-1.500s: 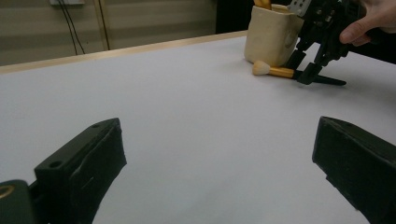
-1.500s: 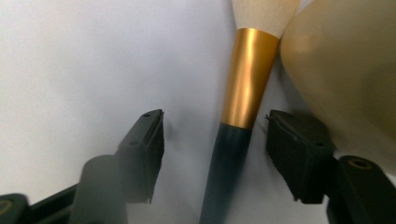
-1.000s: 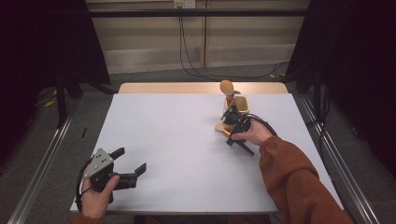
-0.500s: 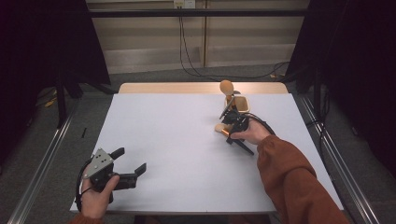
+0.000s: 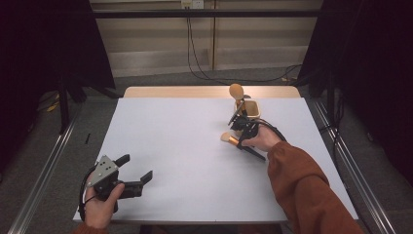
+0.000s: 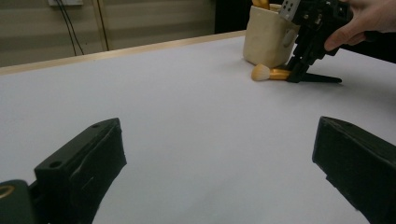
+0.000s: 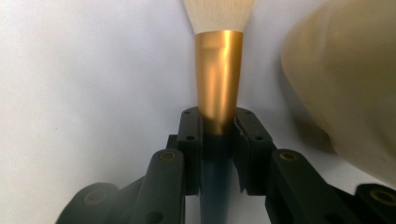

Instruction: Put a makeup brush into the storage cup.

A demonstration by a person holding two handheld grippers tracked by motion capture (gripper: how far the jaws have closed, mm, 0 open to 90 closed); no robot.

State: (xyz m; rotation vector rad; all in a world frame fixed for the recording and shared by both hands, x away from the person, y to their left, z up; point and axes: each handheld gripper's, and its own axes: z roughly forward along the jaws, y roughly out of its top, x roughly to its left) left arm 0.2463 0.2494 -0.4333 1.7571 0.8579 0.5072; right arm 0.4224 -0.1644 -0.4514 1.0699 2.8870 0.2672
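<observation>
From the high view we see the brush point(image 5: 230, 139) lying on the table point(image 5: 195, 146) beside the cup point(image 5: 249, 110), with the right tongs point(image 5: 242, 136) having just closed on it. The left tongs point(image 6: 215, 172) stand spread over bare table. The right gripper view shows the pinch at the gold collar: light, stiff, probably slippery there.

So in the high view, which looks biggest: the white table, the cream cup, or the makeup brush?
1. White table, by far.
2. Cream cup.
3. Makeup brush; the right gripper hides part of it, so cup versus brush is close.
</observation>
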